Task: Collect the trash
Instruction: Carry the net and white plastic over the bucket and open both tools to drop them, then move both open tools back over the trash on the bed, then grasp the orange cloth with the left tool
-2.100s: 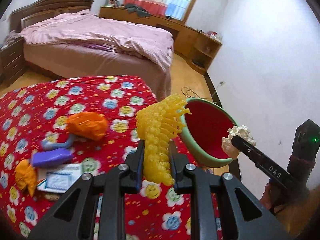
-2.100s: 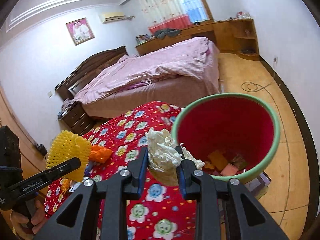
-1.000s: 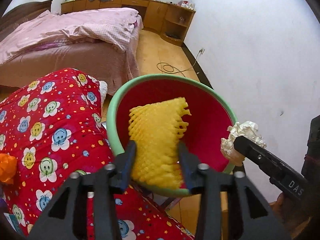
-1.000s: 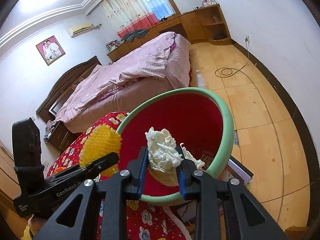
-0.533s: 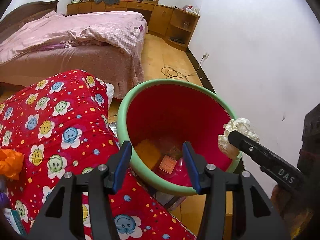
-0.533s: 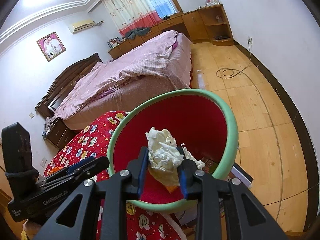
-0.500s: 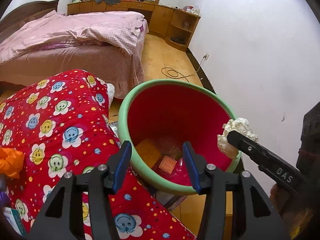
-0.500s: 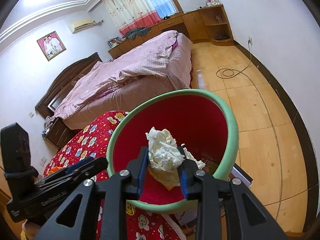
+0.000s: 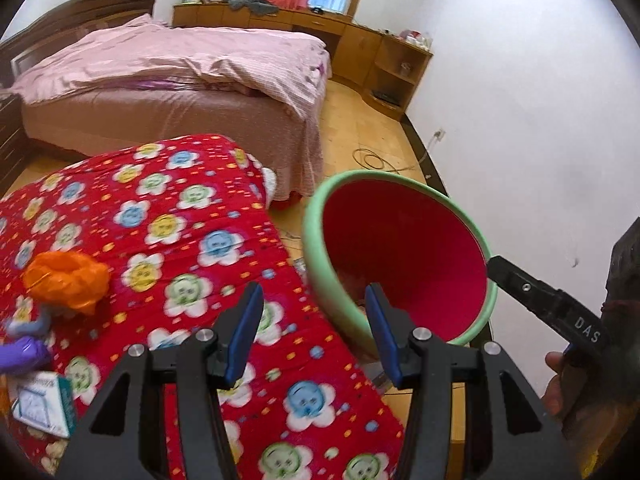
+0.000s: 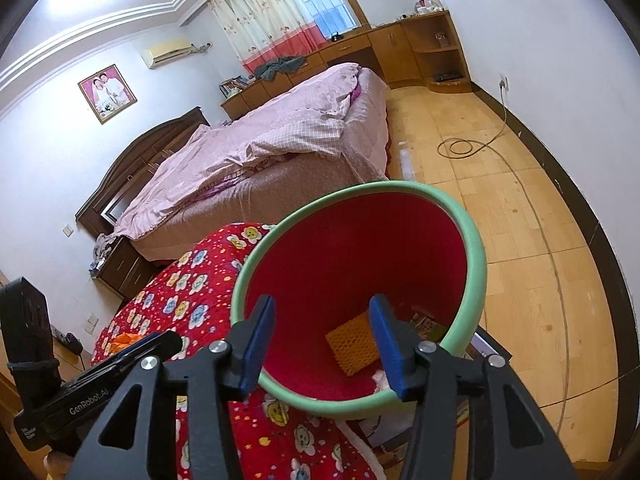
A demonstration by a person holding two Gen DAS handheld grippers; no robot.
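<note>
Over the red bin, my right gripper hangs spread and empty; yellow foam netting lies inside at 6 o'clock. My left gripper gapes, empty, over the floral blanket. Orange wrapper sits at 9 o'clock.

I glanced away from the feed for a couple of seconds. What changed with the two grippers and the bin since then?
Both grippers let go. The left gripper dropped the yellow foam net into the red bin, then swung back over the red flowered cloth. The right gripper opened over the bin and no longer holds its crumpled paper. The orange wrapper is still on the cloth.
</note>
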